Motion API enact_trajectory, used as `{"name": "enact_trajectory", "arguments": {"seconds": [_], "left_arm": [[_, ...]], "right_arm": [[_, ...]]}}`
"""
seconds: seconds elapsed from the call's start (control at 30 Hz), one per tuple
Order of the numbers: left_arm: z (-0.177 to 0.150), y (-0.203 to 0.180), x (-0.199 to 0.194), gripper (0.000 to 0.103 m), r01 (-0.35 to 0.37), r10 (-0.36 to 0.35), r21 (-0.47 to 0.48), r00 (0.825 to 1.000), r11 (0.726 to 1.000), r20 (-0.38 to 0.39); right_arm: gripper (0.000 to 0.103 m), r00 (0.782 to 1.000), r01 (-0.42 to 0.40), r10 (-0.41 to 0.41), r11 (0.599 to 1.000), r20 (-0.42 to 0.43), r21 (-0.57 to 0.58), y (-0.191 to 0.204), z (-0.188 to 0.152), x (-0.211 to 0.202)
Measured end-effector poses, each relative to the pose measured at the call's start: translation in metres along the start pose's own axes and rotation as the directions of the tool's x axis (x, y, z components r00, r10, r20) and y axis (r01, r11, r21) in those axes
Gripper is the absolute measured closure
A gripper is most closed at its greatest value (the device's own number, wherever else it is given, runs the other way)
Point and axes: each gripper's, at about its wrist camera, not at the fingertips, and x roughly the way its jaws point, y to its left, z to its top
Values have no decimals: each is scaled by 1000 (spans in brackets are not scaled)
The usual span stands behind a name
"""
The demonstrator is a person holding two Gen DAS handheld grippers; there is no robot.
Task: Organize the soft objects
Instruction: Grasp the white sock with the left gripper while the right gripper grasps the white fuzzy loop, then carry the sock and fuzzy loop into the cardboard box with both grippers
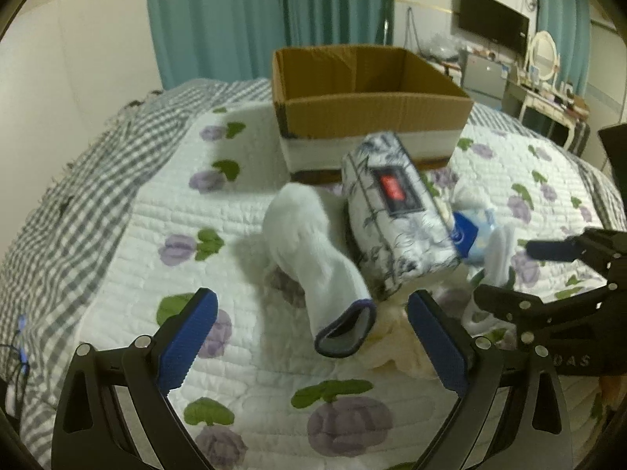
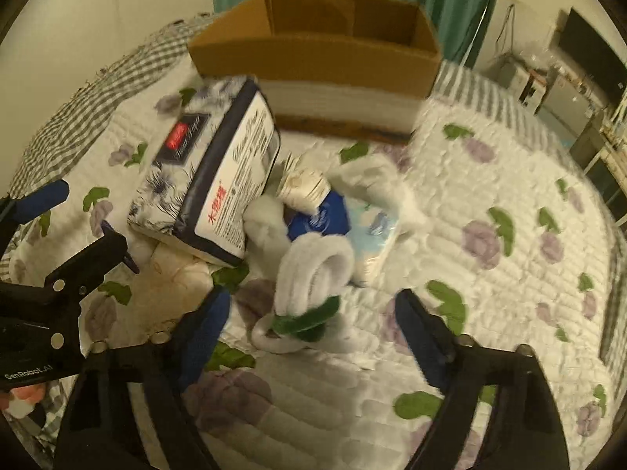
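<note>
A pile of soft things lies on the bed in front of an open cardboard box (image 1: 368,94) (image 2: 313,55). A white sock with a dark cuff (image 1: 313,258) lies between the fingers of my open left gripper (image 1: 311,319), cuff toward me. A floral tissue pack (image 1: 395,211) (image 2: 203,180) leans on the pile. A rolled white sock with a green cuff (image 2: 313,278) lies just ahead of my open right gripper (image 2: 313,317). A blue and white packet (image 2: 345,227) (image 1: 468,233) sits behind it.
The bed has a white quilt with purple flowers (image 1: 196,235) (image 2: 490,235) and a grey checked cover (image 1: 78,180) at the left. A cream cloth (image 1: 395,344) (image 2: 172,274) lies under the pile. Green curtains, a dresser with a mirror (image 1: 544,55) and a TV stand behind.
</note>
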Motion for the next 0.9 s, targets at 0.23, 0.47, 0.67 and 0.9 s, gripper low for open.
{"name": "enact_trajectory", "arguments": {"seconds": [0.23, 0.47, 0.67, 0.9], "left_arm": [[-1, 14, 13, 13, 39, -39, -3, 999, 999, -30], [7, 15, 29, 14, 42, -40, 45, 999, 998, -30], [17, 17, 51, 51, 92, -89, 68, 995, 993, -47], [15, 28, 49, 68, 167, -163, 48, 984, 985, -75]], "right_arm": [[70, 999, -36, 35, 999, 22, 33, -3, 0, 1], [71, 997, -50, 45, 996, 59, 78, -9, 3, -4], [71, 999, -37, 34, 996, 39, 78, -10, 3, 3], [71, 999, -29, 25, 996, 44, 80, -11, 3, 2]]}}
